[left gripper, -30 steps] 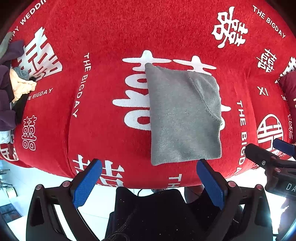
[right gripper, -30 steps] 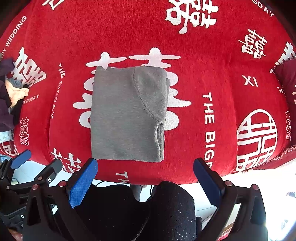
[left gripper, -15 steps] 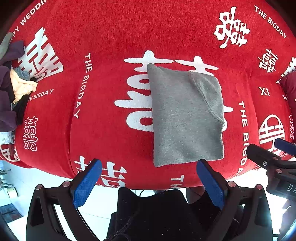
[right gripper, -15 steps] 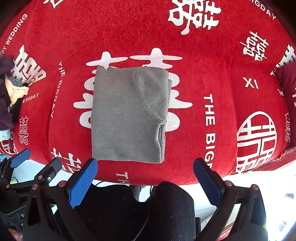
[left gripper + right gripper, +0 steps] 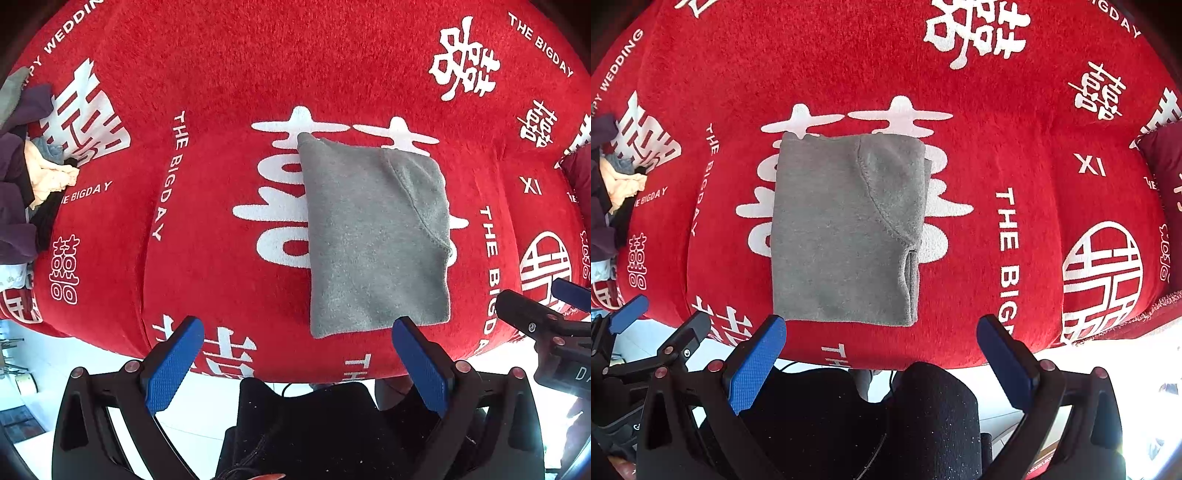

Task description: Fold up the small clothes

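Both tools [image 5: 297, 360] [image 5: 881, 356] agape, empty; grey garment [image 5: 846, 229] folded flat.

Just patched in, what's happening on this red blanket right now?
A person holds a gripper in each hand over a red blanket printed in white. A gray garment lies on it, folded into a neat rectangle. Both the left gripper and the right gripper are open, short of its near edge, and hold nothing. A pile of clothes sits at the far left, not folded.
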Demonstrator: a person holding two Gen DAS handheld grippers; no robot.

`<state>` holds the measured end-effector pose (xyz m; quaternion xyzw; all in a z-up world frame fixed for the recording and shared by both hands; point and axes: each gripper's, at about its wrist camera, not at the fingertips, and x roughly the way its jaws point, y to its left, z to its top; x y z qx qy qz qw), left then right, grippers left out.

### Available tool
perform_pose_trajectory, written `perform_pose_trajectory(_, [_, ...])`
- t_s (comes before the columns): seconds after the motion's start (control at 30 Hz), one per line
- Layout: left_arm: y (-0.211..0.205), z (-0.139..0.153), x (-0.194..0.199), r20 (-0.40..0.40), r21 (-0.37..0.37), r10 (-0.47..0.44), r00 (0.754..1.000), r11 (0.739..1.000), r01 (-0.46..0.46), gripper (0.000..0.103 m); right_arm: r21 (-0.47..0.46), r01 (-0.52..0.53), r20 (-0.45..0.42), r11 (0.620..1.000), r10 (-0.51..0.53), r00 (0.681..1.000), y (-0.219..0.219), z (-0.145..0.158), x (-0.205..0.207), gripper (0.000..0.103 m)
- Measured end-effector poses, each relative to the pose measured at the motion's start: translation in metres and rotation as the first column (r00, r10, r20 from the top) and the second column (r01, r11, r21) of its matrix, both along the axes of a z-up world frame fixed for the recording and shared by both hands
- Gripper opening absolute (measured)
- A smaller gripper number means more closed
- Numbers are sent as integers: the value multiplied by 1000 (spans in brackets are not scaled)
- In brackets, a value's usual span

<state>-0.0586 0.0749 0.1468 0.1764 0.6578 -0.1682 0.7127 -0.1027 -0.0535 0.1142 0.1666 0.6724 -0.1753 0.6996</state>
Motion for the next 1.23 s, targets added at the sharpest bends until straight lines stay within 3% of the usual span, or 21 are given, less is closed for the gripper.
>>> perform_pose_trajectory(1.23, [-3,3,-2,18,-25,-21,1000,999,21,102,-6,7,-3,1000,-7,1000,0,-2,-5,103])
